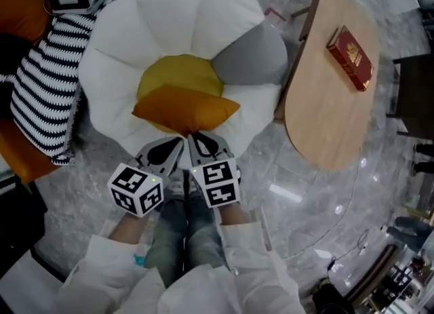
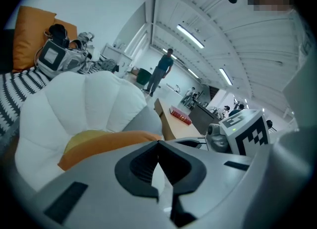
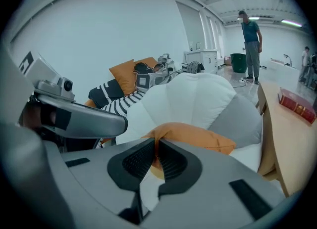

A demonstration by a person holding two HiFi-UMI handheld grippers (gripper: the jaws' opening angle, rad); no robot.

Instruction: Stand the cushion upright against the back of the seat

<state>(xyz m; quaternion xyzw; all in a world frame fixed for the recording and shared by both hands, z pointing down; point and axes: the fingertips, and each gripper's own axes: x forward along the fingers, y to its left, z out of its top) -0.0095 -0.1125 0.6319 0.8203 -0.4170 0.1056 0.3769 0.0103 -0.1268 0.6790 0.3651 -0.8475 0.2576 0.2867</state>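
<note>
Plainly the orange cushion [image 1: 186, 109] lies flat, low in the middle of the head view, on the yellow seat pad [image 1: 176, 72] of the white petal-shaped seat [image 1: 190, 14]. The seat's tall back petals fill the upper middle of the frame and a grey cushion [image 1: 254, 58] leans at the right. Both grippers meet at the cushion's near corner, just below centre. In the right gripper view, the right gripper [image 3: 156, 146] has its jaws drawn narrow onto a pinch of orange cloth at that corner. The left gripper [image 2: 158, 144] has its jaws together at the tips, hard against the cushion's near edge, and I cannot tell whether any cloth is caught between them. The cushion looks light, soft and plump, so it will probably sag and fold when lifted by one corner, and smooth cloth may slip from a thin pinch. A safer hold would take two points well apart along the near edge, biting into the seam or the stuffing rather than loose cover, so that it tips up evenly against the back petals.
</note>
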